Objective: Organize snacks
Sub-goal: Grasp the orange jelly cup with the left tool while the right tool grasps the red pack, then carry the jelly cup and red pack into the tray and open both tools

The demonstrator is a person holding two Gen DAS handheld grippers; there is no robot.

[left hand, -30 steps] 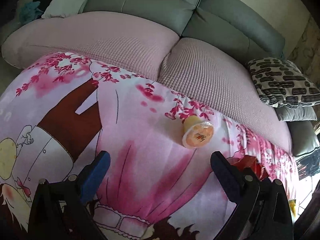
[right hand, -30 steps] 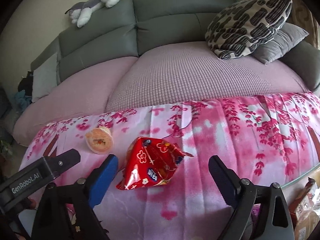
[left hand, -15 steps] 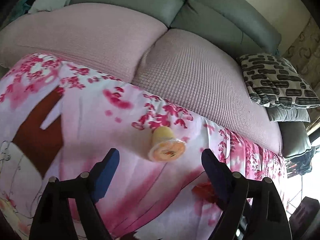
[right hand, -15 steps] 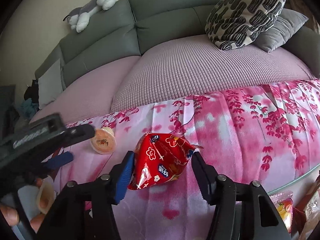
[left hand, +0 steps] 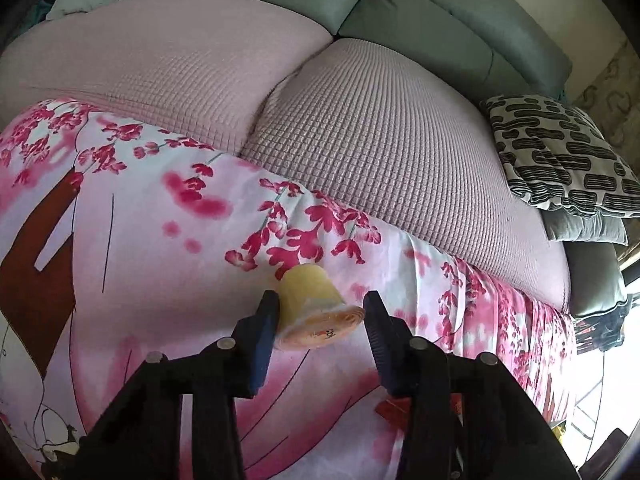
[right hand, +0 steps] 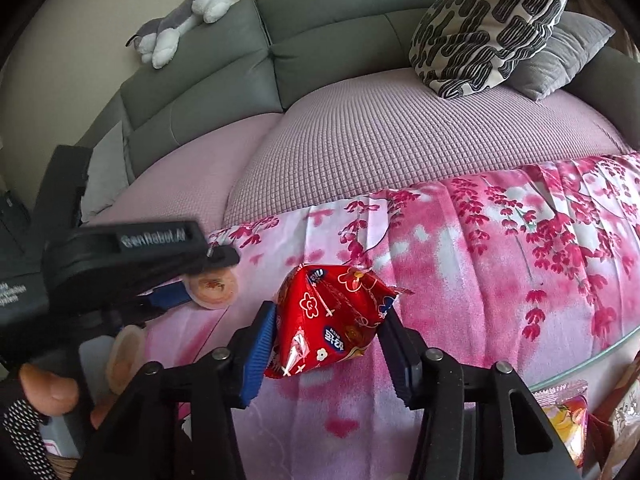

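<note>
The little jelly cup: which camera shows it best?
The left wrist view: the jelly cup lies on its side, large and central, between the closing left hand-held gripper. In the right wrist view it is small and partly hidden behind that gripper.

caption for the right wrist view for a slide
Right gripper closing on red snack bag on pink floral cloth.

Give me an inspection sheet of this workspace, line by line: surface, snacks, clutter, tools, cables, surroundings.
Surface: pink floral cloth over a table.
Job's things: jelly cup on its side; red snack packet on the cloth.
Clutter: more packets below the table edge.
Grippers: left tool closing, cup between its jaws; right tool closing, pads against the packet.
Cables: nothing seen.
Surroundings: grey sofa, patterned cushion, plush toy.
</note>
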